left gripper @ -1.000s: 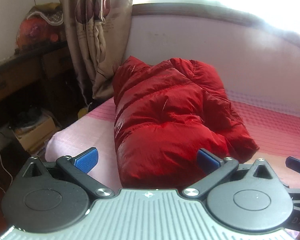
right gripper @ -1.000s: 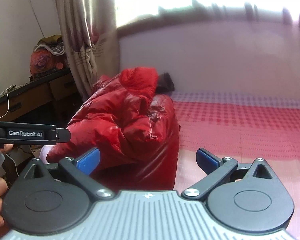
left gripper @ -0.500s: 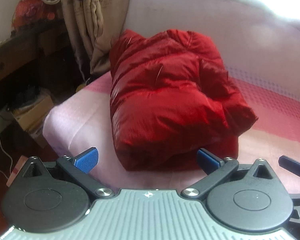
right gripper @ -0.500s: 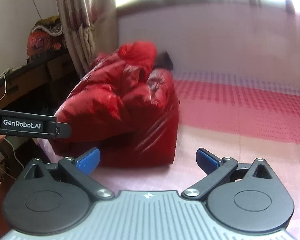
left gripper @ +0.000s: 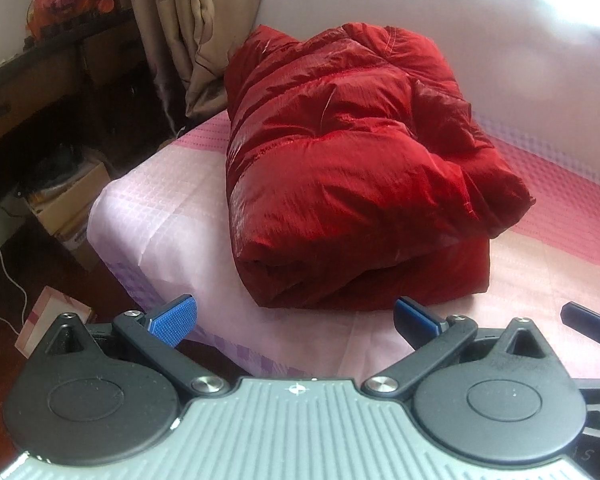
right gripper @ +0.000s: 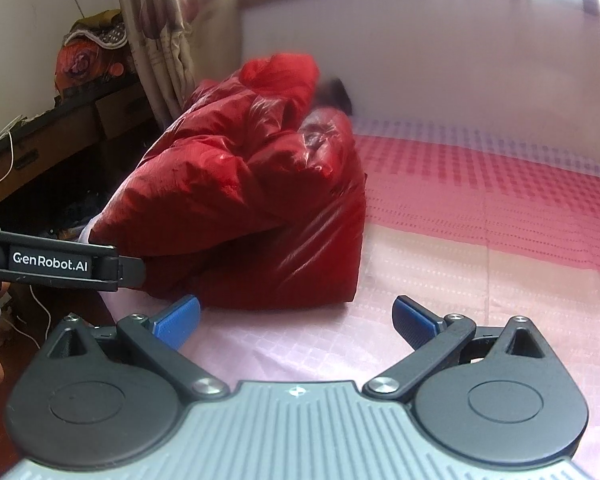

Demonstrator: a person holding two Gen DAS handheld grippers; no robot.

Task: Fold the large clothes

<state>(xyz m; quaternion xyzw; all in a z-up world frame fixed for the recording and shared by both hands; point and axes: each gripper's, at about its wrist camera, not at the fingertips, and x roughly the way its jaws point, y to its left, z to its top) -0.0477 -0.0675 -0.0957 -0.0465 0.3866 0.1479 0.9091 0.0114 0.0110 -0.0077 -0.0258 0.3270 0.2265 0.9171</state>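
Presently, a red puffer jacket (left gripper: 352,168) lies folded into a bulky bundle near the bed's (left gripper: 160,216) left corner, its left side close to the mattress edge; open pink checked sheet extends to its right. Its long axis runs from the near edge toward the headboard (left gripper: 420,4). Fabric is glossy, quilted, creased. Left gripper (left gripper: 296,314) and right gripper (right gripper: 296,314) both hover short of the jacket, blue pads spread wide, grasping nothing.

- Right gripper (right gripper: 296,320) spread wide, empty, just short of the folded red jacket (right gripper: 252,200).
- Jacket sits on the pink bedsheet (right gripper: 480,240).
- Dark blurred patch behind, possibly fabric.
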